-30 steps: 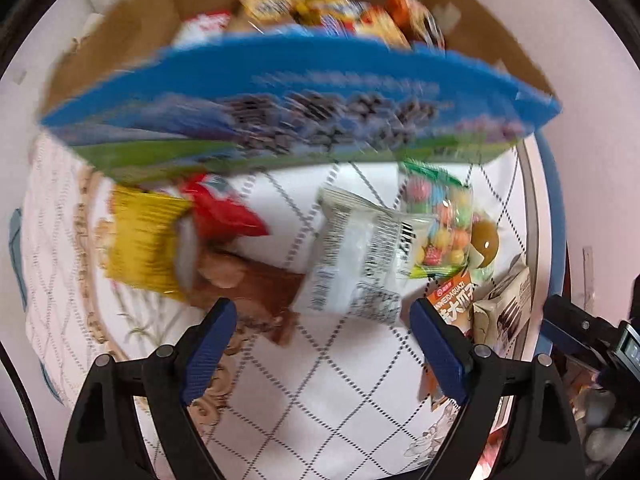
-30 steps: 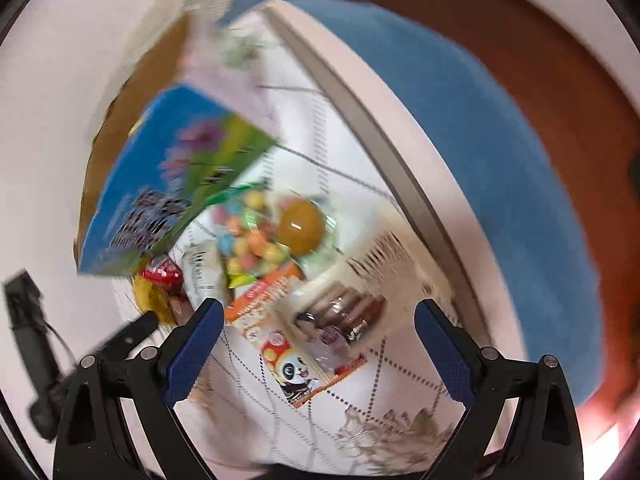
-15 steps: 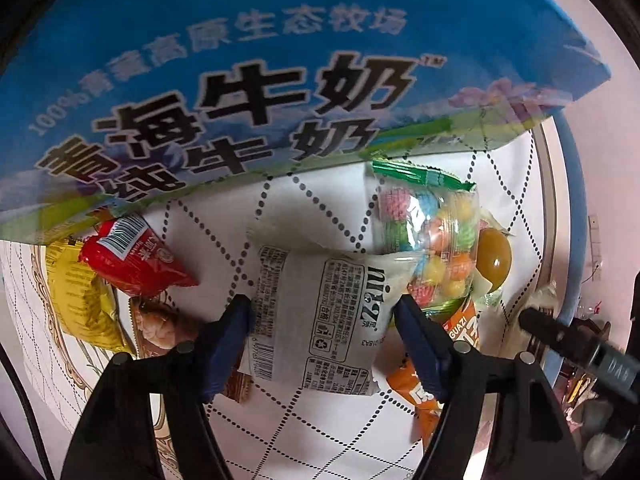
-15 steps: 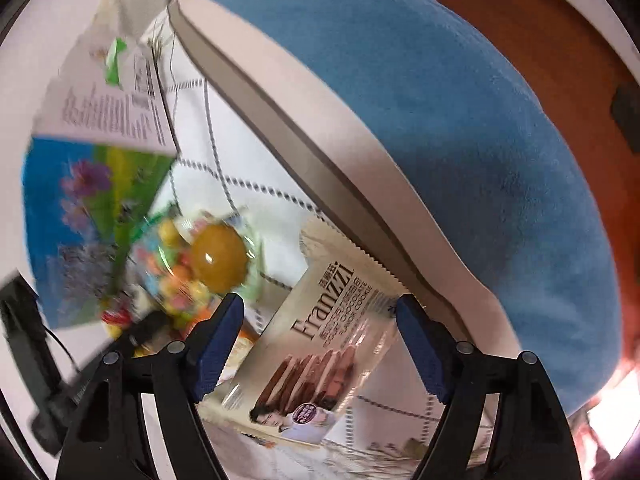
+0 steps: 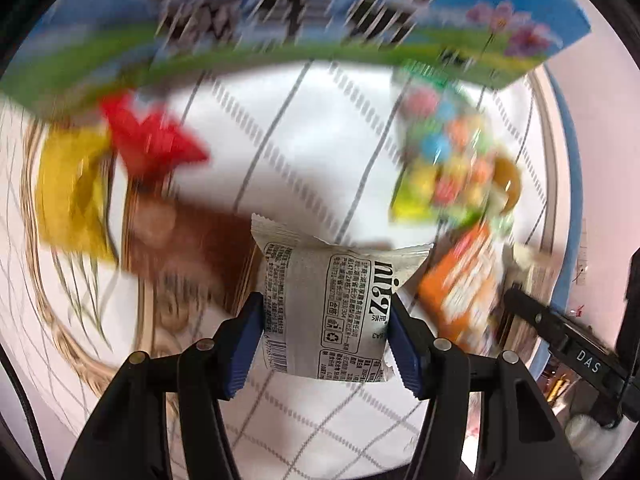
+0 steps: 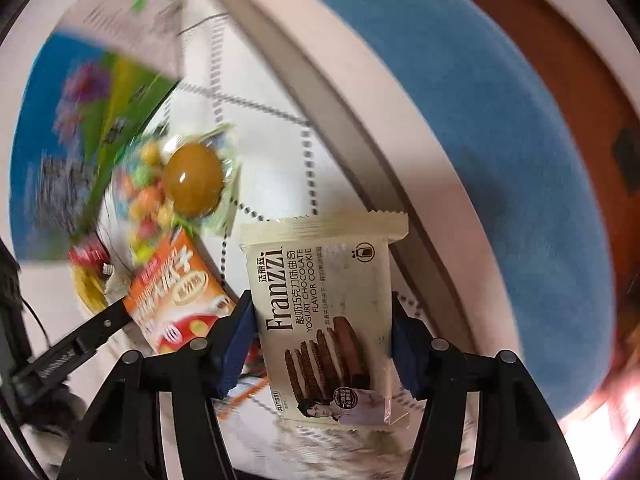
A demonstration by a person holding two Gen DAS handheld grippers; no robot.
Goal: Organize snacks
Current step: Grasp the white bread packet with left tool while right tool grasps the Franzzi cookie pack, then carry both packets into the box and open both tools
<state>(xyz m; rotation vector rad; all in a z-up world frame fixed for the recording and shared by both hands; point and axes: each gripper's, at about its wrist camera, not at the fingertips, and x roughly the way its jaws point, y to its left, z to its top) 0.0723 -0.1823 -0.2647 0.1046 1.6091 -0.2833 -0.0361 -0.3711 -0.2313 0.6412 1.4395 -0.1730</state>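
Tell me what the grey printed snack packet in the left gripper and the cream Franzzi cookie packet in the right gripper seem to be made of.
Grey printed snack packet: probably thin matte plastic film; crimped serrated top seal, soft creases.
Cream Franzzi cookie packet: likely glossy plastic film; zigzag-cut top edge, clear sealed margin along its side.

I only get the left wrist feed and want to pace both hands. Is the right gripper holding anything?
Observer: Yes, the right gripper is shut on a Franzzi cookie pack.
Operator: What kind of cookie?
Observer: The pack's label reads yogurt chocolate flavor.
Operator: What's past the table's right edge?
Observer: A blue cushion, with brown flooring beyond it.
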